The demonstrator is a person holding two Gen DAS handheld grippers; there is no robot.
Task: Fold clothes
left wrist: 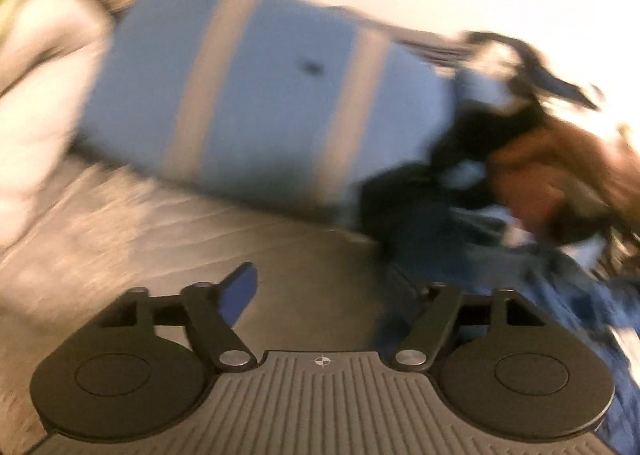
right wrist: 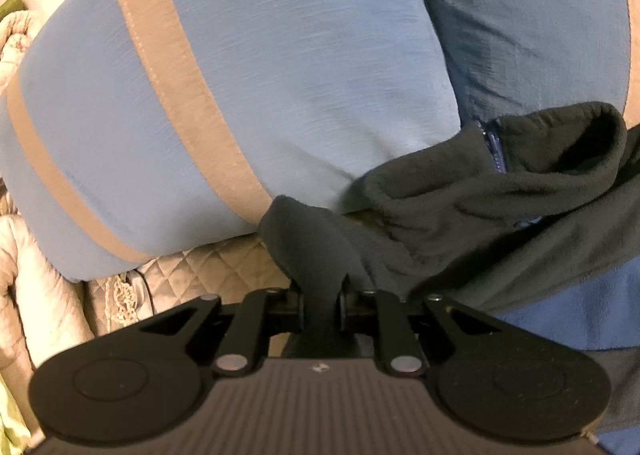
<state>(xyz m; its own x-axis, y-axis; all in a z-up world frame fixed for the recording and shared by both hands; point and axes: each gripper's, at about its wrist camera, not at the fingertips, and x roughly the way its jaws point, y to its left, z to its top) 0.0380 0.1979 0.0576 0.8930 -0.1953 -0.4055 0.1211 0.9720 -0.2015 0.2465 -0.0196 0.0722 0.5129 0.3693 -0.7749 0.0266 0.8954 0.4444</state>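
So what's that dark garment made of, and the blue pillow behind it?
The dark garment looks like fleece: matte, fuzzy nap, soft thick folds, with a zip at the collar. The pillow seems to be woven cloth, perhaps cotton or linen, with fine slubby lines, and smoother tan bands stitched across it.

Left tool [left wrist: 320, 295] gapes empty; right tool [right wrist: 322, 305] is clamped tight.

No words, brand names or numbers can be read in either view. The only sign is a small white compass-like crosshair mark printed on the ribbed grey gripper body [left wrist: 322, 391], at the lower middle of the left wrist frame; the same mark sits at the lower middle of the right wrist frame, too dim to make out.
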